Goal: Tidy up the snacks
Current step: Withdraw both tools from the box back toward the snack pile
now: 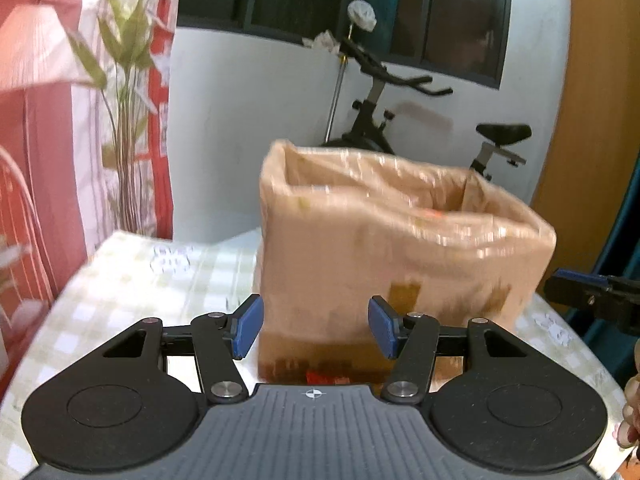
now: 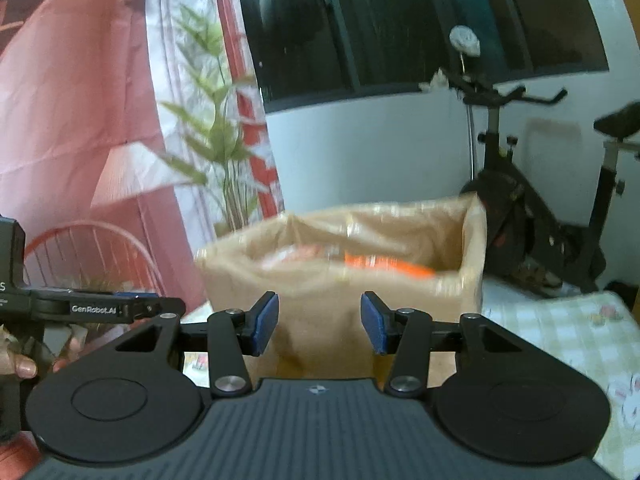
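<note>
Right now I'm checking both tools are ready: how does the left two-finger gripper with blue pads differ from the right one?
The left gripper has its jaws spread slightly wider than the right gripper. The left gripper looks at the plastic-lined cardboard box from nearer its left corner, the right gripper from nearer the middle, seeing an orange packet inside. Both are open, hold nothing, and face the box.

Home room: exercise bike (image 1: 404, 120), curtains (image 2: 72, 128), checked tablecloth (image 1: 132, 280).
</note>
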Available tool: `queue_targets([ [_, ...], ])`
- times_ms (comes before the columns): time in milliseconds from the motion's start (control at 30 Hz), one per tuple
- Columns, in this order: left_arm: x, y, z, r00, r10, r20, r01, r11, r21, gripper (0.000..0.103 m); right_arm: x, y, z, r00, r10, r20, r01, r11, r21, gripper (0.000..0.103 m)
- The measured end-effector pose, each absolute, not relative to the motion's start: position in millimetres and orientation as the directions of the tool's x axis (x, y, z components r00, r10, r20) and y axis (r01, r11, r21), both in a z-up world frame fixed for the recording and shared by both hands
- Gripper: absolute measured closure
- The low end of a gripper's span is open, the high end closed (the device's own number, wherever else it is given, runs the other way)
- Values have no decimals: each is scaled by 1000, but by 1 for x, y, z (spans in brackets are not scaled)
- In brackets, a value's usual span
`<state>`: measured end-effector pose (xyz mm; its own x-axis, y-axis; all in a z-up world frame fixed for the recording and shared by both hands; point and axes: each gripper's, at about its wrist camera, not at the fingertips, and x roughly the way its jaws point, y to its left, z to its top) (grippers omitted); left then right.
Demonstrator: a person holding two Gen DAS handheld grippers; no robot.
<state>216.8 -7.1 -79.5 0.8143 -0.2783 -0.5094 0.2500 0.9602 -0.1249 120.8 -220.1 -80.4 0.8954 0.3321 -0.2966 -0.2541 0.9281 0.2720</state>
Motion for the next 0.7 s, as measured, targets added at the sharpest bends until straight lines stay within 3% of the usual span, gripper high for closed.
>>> queue_targets([
  [433,207,6,-132,725,-256,-639,182,967,-181,43,108,-224,-143,816,338,-468,-206,928,311,54],
  [700,200,-1,-147,694,-270,-668,210,963,-171,43,114,-219,-164,763,350,-543,-188,924,332,54],
])
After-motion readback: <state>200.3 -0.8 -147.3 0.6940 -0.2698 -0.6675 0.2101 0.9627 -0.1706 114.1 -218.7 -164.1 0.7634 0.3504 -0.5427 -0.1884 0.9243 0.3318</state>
